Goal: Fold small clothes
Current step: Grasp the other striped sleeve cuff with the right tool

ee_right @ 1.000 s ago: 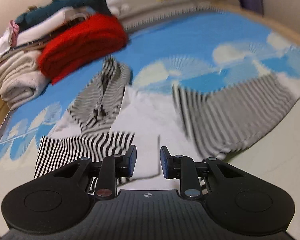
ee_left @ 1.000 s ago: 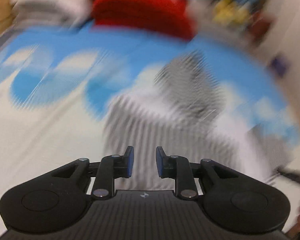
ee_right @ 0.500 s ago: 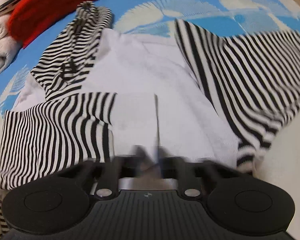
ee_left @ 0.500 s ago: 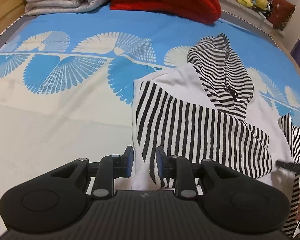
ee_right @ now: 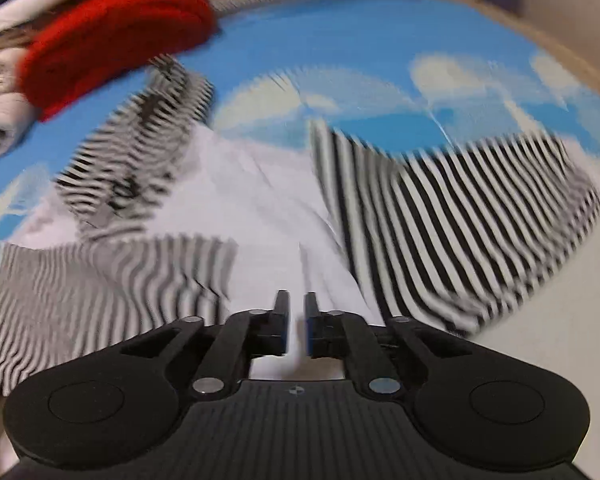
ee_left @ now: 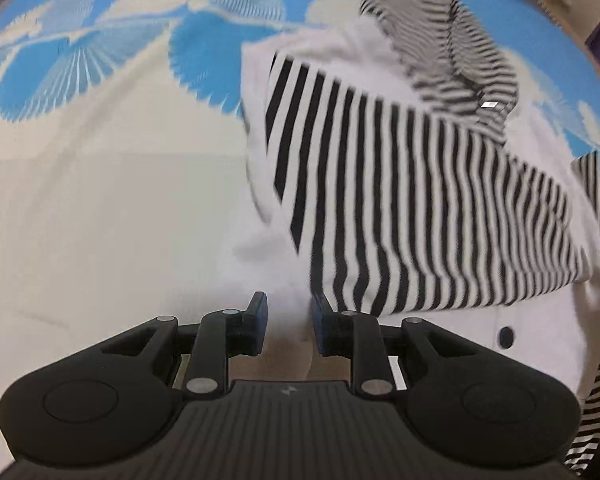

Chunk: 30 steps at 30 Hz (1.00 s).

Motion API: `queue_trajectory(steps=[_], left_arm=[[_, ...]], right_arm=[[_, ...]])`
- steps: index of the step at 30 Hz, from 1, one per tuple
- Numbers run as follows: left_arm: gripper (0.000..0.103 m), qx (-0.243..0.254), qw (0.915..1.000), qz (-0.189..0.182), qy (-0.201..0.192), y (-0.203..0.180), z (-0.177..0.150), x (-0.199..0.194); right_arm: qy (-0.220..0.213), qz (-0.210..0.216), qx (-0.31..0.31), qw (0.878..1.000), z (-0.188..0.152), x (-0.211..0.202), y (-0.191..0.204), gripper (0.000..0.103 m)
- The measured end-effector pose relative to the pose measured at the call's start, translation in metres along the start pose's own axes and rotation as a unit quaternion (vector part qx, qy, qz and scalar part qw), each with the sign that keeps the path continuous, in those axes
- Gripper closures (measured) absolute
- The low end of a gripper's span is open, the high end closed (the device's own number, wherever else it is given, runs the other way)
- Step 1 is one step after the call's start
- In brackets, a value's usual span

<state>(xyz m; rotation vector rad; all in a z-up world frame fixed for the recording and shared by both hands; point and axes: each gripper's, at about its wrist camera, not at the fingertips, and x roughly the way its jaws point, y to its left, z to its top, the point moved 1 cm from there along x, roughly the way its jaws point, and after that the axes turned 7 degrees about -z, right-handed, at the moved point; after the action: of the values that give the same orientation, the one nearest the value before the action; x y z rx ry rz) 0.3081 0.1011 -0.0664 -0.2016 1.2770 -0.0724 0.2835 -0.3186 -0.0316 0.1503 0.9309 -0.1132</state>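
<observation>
Hoodie [ee_left: 380, 184] lies flat on the bedsheet [ee_left: 100, 220], one striped sleeve folded across its white body. Left gripper [ee_left: 287, 326], open and empty, sits at the hoodie's near hem. Right gripper [ee_right: 296, 328] is opening (nothing between its jaws). Pinch the hem only, not the sheet.

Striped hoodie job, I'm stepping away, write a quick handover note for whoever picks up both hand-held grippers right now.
Left hand-held gripper: jaws apart, nothing gripped, low over the white hem of the striped hoodie.
Right hand-held gripper: jaws opening, a white fold of the hoodie's body lies between them, not clamped.
Things: hoodie lies spread on the blue patterned bedspread, hood toward the red blanket.
Done: left sleeve folded across the body.
Left: right sleeve still spread outward; fold it in, then fold the body and hood.
</observation>
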Motion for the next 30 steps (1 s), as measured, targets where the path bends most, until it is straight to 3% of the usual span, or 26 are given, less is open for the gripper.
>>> queue_trajectory(steps=[2, 5, 9, 10, 13, 14, 19, 21, 26, 30], left_arm=[[0.076, 0.003, 0.9997, 0.018, 0.017, 0.001, -0.002, 0.008], [0.074, 0.003, 0.9995, 0.031, 0.011, -0.001, -0.002, 0.004], [0.072, 0.017, 0.9988, -0.009, -0.045, -0.013, 0.004, -0.015], [0.070, 0.016, 0.9991, -0.010, -0.038, -0.014, 0.004, -0.011], [0.070, 0.003, 0.9994, 0.019, 0.030, -0.008, -0.003, 0.014], [0.070, 0.003, 0.9992, 0.022, 0.033, -0.009, -0.003, 0.016], [0.067, 0.032, 0.9975, 0.010, -0.062, -0.036, 0.014, -0.033], [0.060, 0.039, 0.9953, -0.002, -0.089, -0.048, 0.017, -0.050], [0.059, 0.066, 0.9929, -0.007, -0.098, -0.070, 0.019, -0.053], [0.059, 0.076, 0.9926, -0.009, -0.095, -0.077, 0.023, -0.047]], right_arm=[[0.034, 0.014, -0.002, 0.999, -0.001, 0.012, 0.004, 0.070], [0.113, -0.022, -0.008, 0.993, -0.015, 0.035, 0.000, 0.070], [0.085, -0.008, 0.012, 0.996, -0.007, 0.017, -0.010, 0.069], [0.081, -0.009, 0.012, 0.997, -0.007, 0.014, -0.013, 0.069], [0.067, -0.016, 0.031, 0.997, -0.003, 0.005, -0.025, 0.069], [0.059, -0.014, 0.039, 0.997, 0.001, 0.004, -0.030, 0.069], [-0.004, -0.017, 0.079, 0.997, 0.021, -0.016, -0.069, 0.063], [-0.022, -0.031, 0.094, 0.995, 0.027, -0.020, -0.088, 0.063], [-0.042, -0.078, 0.131, 0.987, 0.037, -0.022, -0.146, 0.063], [-0.041, -0.107, 0.204, 0.972, 0.038, -0.013, -0.197, 0.063]])
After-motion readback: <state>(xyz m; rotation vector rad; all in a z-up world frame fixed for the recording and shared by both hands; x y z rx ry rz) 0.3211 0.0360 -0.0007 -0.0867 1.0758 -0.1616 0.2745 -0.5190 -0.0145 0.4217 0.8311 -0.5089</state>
